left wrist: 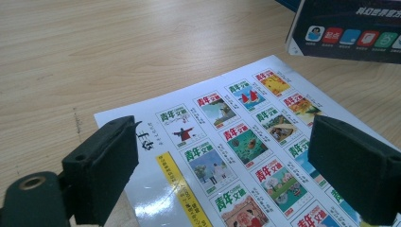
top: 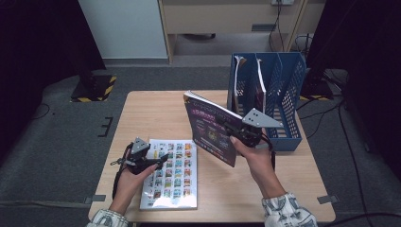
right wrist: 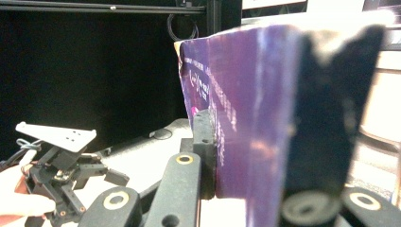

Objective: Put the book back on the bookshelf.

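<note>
The book [top: 211,128] is purple with pale lettering. The magazine [top: 172,174] is white with rows of small colourful covers and a yellow strip. The rack [top: 289,94] is blue mesh; the bench [top: 151,113] is light wood.

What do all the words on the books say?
"青年文摘": printed in red or green over each little cover picture on the white magazine lying flat on the table.
"科幻世界官方": white, cut off at the frame edge, on the purple magazine held upright in the right gripper.
The icon labels below it, the yellow strip and the small print are too small or blurred.
</note>
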`<state>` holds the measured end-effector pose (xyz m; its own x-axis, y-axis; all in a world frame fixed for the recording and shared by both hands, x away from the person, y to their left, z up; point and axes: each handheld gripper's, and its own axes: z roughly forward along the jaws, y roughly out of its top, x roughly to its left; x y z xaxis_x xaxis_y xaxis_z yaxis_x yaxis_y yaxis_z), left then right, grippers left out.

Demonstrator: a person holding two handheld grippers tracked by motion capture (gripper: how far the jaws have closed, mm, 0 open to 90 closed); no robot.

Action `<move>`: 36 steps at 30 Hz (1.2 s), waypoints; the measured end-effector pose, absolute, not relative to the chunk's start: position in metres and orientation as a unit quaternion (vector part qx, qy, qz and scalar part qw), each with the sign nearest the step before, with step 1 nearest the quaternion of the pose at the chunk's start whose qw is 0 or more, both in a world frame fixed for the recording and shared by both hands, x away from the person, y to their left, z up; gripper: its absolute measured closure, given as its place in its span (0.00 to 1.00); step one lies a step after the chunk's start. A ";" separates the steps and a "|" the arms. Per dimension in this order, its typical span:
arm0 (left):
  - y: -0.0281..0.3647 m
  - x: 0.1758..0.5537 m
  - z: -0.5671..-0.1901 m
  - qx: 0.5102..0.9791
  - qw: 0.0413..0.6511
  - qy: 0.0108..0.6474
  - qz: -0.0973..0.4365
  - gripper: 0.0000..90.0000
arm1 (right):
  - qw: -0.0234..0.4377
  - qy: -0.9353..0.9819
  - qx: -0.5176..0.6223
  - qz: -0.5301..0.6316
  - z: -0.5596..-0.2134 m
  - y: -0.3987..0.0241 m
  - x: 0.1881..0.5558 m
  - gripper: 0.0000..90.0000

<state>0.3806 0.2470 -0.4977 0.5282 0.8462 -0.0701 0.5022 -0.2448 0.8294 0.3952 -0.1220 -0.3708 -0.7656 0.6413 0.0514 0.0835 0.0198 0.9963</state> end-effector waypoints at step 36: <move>0.249 0.380 -0.498 0.762 0.423 0.445 0.206 0.10 | 0.218 0.692 0.272 0.633 -0.373 -0.166 0.372 0.93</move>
<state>0.3804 0.2488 -0.4981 0.5193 0.8523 -0.0626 0.5036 -0.2460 0.8282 0.3720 -0.1660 -0.3733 -0.7574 0.6516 0.0432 0.1009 0.0514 0.9936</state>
